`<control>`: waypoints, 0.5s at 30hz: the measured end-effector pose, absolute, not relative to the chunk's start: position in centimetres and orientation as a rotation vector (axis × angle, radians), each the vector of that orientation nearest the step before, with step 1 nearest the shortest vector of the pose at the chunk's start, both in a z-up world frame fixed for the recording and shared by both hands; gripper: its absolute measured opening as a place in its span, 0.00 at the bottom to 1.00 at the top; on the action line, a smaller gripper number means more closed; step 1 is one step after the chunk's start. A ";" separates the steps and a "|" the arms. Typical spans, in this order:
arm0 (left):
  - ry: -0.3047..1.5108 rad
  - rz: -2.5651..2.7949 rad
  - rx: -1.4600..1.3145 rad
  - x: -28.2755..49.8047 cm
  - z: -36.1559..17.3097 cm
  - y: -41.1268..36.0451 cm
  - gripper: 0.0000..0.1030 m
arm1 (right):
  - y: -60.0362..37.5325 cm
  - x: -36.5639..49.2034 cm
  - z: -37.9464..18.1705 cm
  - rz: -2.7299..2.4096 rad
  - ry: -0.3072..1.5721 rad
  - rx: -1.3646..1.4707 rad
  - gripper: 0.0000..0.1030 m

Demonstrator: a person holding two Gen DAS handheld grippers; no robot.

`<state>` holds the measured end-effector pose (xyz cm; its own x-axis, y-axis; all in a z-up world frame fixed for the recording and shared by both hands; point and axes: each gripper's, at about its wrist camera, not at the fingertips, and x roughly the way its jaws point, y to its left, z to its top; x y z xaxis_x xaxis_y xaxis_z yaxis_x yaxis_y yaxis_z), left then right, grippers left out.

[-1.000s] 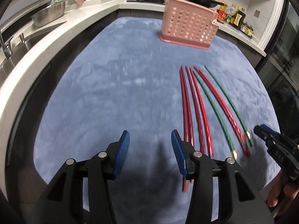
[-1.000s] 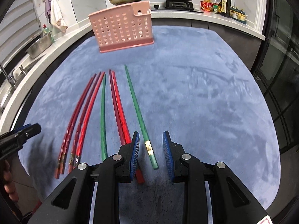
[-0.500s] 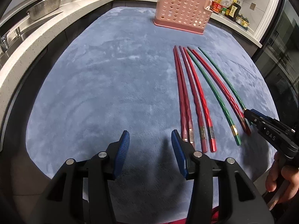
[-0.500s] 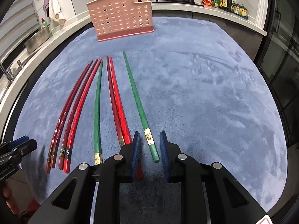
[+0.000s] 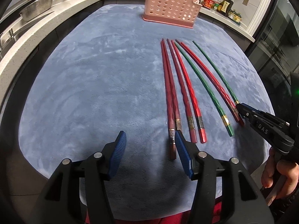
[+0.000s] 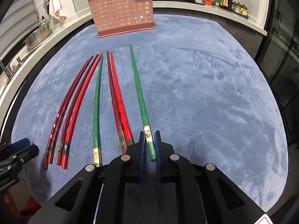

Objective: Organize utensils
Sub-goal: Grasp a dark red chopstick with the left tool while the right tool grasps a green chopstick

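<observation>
My right tongs (image 6: 149,145) are closing on the thick end of the outer green chopstick (image 6: 139,93); a second ago they stood wider around it, and now the blue pads sit almost against its sides, though I cannot tell whether they press yet. That stick lies alone on the blue mat (image 6: 205,93), at the right of the row, its thin end pointing to the pink holder (image 6: 123,13) at the far edge of the tabletop.

My left tongs (image 5: 149,145) are opening and have nothing between them; they have drifted toward the row, so the right pad (image 5: 182,149) now hangs just beside the butt of the dark red pair (image 5: 171,97). The other red sticks (image 5: 188,93) and the second green one (image 5: 205,85) lie untouched between the two tongs, butts toward the near edge.

I judge that the first pick is nearly made: once the grip is firm, the green stick can be lifted and carried to the holder. No stick is in it yet that I can see, so the sorting has barely begun. The left looks set to take a dark red stick.
</observation>
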<state>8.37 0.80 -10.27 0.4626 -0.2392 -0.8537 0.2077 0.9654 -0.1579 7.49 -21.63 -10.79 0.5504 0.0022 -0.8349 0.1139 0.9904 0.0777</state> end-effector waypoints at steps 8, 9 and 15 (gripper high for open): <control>1.079 -0.282 -0.014 8.5 -11.1 -0.1 0.50 | -21.6 6.8 -10.9 -0.062 0.993 0.142 0.08; 1.081 -0.278 -0.014 8.5 -11.2 -0.1 0.50 | -21.6 6.8 -10.9 -0.062 0.993 0.143 0.08; 1.083 -0.263 -0.012 8.8 -11.5 0.0 0.49 | -21.6 6.8 -10.9 -0.062 0.994 0.145 0.08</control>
